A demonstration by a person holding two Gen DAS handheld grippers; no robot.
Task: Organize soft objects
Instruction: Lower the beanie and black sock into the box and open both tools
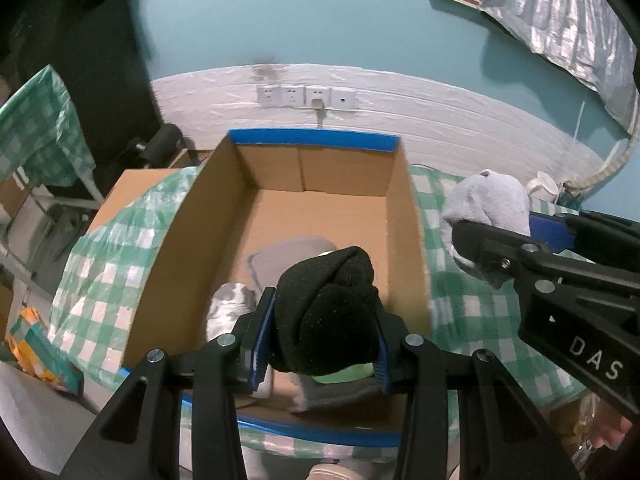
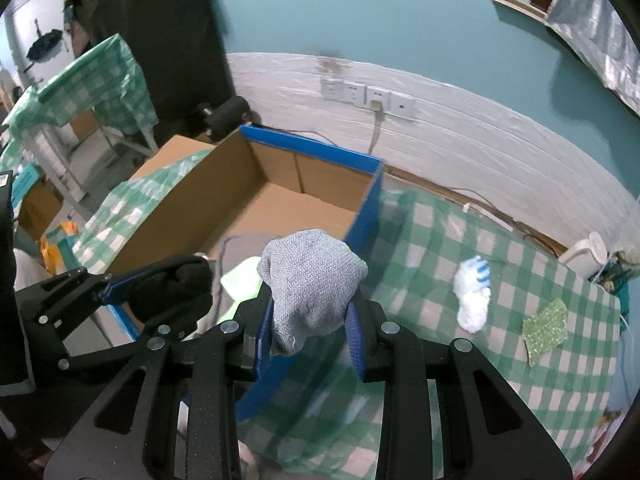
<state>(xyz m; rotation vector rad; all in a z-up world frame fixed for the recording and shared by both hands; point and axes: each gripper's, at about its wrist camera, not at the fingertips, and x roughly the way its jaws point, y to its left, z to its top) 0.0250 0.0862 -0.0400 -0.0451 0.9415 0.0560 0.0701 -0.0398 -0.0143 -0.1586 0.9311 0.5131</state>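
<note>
My counter wears a green-and-white checked cloth and runs back to a white-panelled wall under teal paint; on it sits the cardboard box, brown inside with blue tape along its rim, open at the top and taking up the middle of my left view; in my right view it lies toward ten o'clock of centre. Inside the box a grey folded cloth lies flat on the floor, with a grey-and-white sock at about eight o'clock of it, near the left wall; something pale green shows under my left claw, though the blur keeps me from saying what it is.

My left claw is closed on a black rolled sock, its blue pads pressing both sides, the bundle hanging over the near end of the box; my right claw grips a light grey knitted sock, held just beside the box's blue right wall, over the cloth.

Out on the counter, at three o'clock of my right claw and well apart, lies a white sock with blue stripes; further right, a small green bubbly patch.
</note>
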